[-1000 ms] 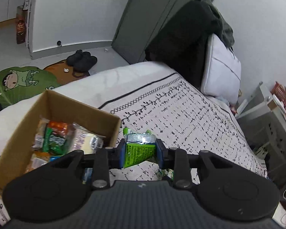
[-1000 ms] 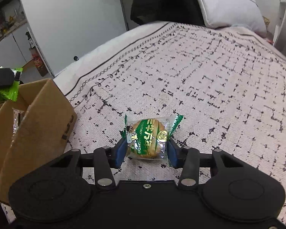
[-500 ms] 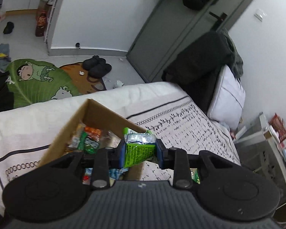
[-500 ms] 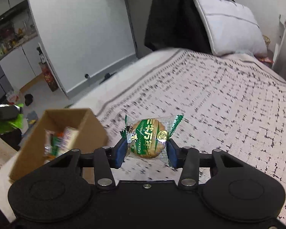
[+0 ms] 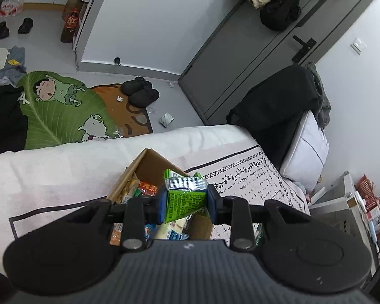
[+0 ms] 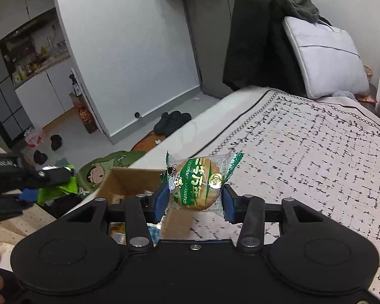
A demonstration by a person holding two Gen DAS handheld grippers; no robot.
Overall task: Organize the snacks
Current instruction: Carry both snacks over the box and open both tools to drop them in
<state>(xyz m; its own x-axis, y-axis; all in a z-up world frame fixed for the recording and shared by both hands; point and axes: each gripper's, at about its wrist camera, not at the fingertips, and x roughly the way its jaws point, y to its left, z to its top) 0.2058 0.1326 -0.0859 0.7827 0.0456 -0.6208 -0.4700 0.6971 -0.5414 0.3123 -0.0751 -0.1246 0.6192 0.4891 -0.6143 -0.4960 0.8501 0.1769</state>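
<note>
My left gripper point(image 5: 186, 204) is shut on a green snack packet point(image 5: 186, 200) with a silver crimped top, held high above an open cardboard box point(image 5: 153, 163) on the bed. The box holds several wrapped snacks. My right gripper point(image 6: 193, 198) is shut on a round cake in a clear and green wrapper point(image 6: 197, 185), held above the box's right edge point(image 6: 129, 179). The left gripper with its green packet point(image 6: 55, 188) shows at the left of the right wrist view.
The bed has a white cover with black marks point(image 6: 316, 157). A pillow point(image 6: 324, 55) and dark clothes point(image 6: 255, 45) lie at its head. A green cartoon rug point(image 5: 60, 111) and black slippers point(image 5: 139, 92) are on the floor. A grey door point(image 5: 243, 58) is behind.
Both grippers have risen high above the bed with their snacks. The box now looks smaller and sits lower in both views, and the right gripper has shifted over its edge.
</note>
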